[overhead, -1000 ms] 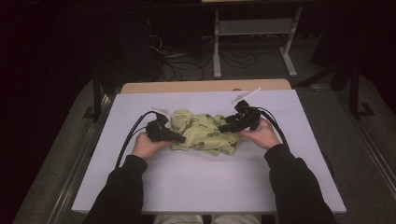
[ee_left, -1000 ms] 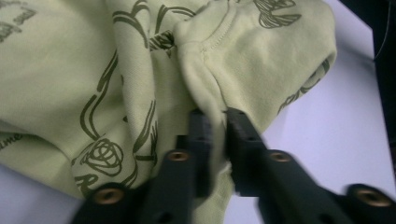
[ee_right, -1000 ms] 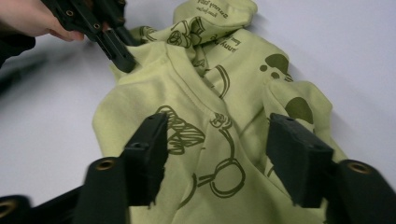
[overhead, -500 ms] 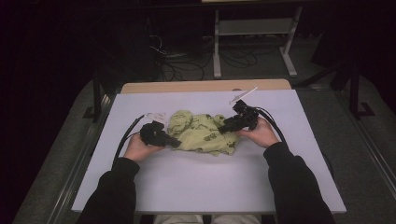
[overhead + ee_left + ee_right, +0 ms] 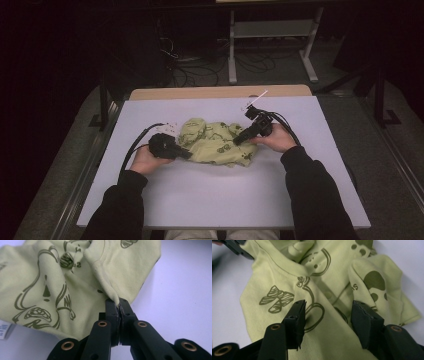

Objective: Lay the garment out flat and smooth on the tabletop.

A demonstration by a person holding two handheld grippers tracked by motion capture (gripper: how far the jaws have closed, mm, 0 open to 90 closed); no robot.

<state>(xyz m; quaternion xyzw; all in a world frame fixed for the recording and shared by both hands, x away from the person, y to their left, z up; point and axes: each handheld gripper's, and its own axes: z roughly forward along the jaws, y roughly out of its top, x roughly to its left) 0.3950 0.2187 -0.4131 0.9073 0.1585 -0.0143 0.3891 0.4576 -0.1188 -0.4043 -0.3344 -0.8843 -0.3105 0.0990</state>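
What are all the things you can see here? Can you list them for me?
Cloth: one, pale green with dark green drawings, crumpled on the middle of the table.
Label: one, white, at the cloth's edge in the left gripper view.
Table: one, white top with a wooden strip along the far edge.
Stand: one, pale grey, on the floor beyond the table.
Cables: several, dark, on the floor behind the table.
Left gripper: one, black, its fingers shut on a fold of the cloth's hem.
Right gripper: one, black, its fingers apart over the cloth, which lies between them.
Sleeves: two, black, coming in from the bottom of the high view.
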